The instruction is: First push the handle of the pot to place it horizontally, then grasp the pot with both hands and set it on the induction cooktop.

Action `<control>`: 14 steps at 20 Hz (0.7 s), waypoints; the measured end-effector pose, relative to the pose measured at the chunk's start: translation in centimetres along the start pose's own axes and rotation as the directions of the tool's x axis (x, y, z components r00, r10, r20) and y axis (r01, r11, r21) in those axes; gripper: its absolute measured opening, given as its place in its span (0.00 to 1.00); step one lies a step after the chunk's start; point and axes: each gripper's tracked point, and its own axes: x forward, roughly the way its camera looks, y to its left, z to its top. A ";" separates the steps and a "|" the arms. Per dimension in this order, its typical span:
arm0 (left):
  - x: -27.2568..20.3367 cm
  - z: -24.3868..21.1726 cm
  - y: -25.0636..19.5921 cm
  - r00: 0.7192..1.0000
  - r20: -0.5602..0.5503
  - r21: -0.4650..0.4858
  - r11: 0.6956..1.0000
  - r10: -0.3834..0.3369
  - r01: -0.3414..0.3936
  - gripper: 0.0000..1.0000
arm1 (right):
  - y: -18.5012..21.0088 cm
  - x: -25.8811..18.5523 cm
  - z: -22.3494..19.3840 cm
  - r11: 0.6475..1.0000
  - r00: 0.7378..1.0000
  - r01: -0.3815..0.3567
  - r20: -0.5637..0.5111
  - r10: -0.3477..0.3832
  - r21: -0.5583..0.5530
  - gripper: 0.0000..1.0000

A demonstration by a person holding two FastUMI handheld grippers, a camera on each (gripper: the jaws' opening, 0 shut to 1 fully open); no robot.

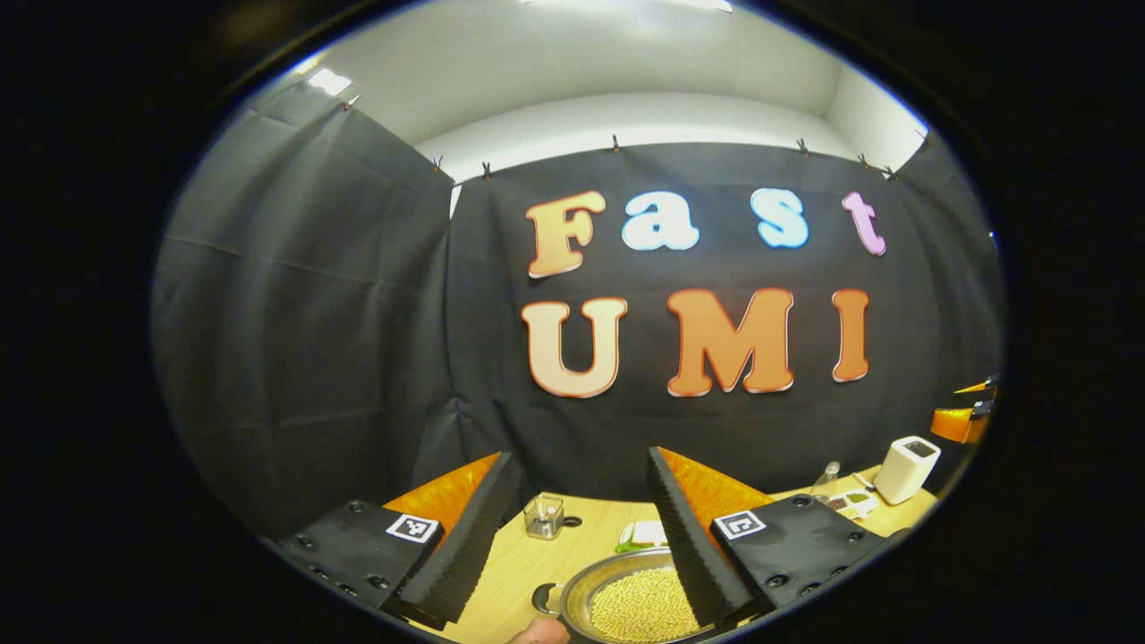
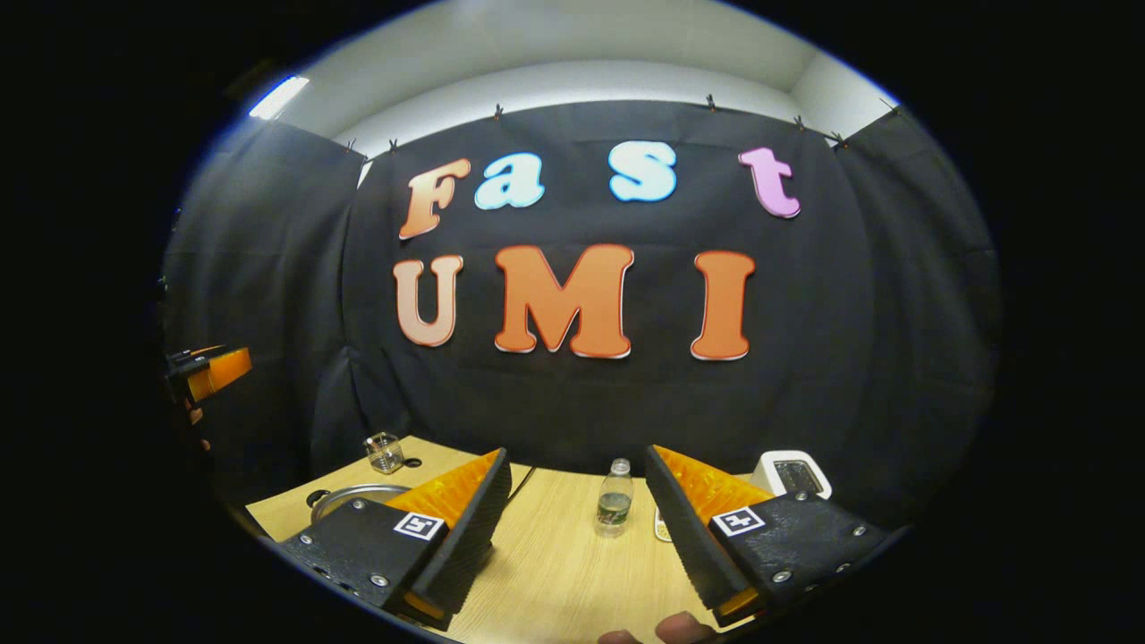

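Observation:
A metal pot filled with yellowish beans sits on the wooden table low in the left gripper view, partly behind my right-hand finger. A small black handle loop sticks out on its left side. My left gripper is open above and in front of the pot, with nothing between its fingers. In the right gripper view the pot's rim shows at the lower left, behind one finger. My right gripper is open over bare table, holding nothing.
A small glass cup stands behind the pot. A clear water bottle and a white boxy appliance stand at the back right of the table. The other gripper hovers far left. A fingertip shows below.

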 end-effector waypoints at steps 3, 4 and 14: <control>-1.3 5.4 -1.1 0.997 0.078 0.005 1.000 -0.020 0.020 0.96 | -2.9 -2.6 4.2 1.000 0.994 0.029 0.107 -0.028 -0.004 0.94; -1.9 7.3 -1.4 0.994 0.106 0.014 1.000 -0.024 0.023 0.93 | -3.8 -3.2 5.2 0.999 0.990 0.043 0.131 -0.041 -0.010 0.93; -6.8 16.5 -3.5 0.962 0.268 0.010 0.999 -0.052 0.051 0.99 | -9.0 -8.9 13.2 0.993 0.945 0.120 0.307 -0.112 -0.005 0.98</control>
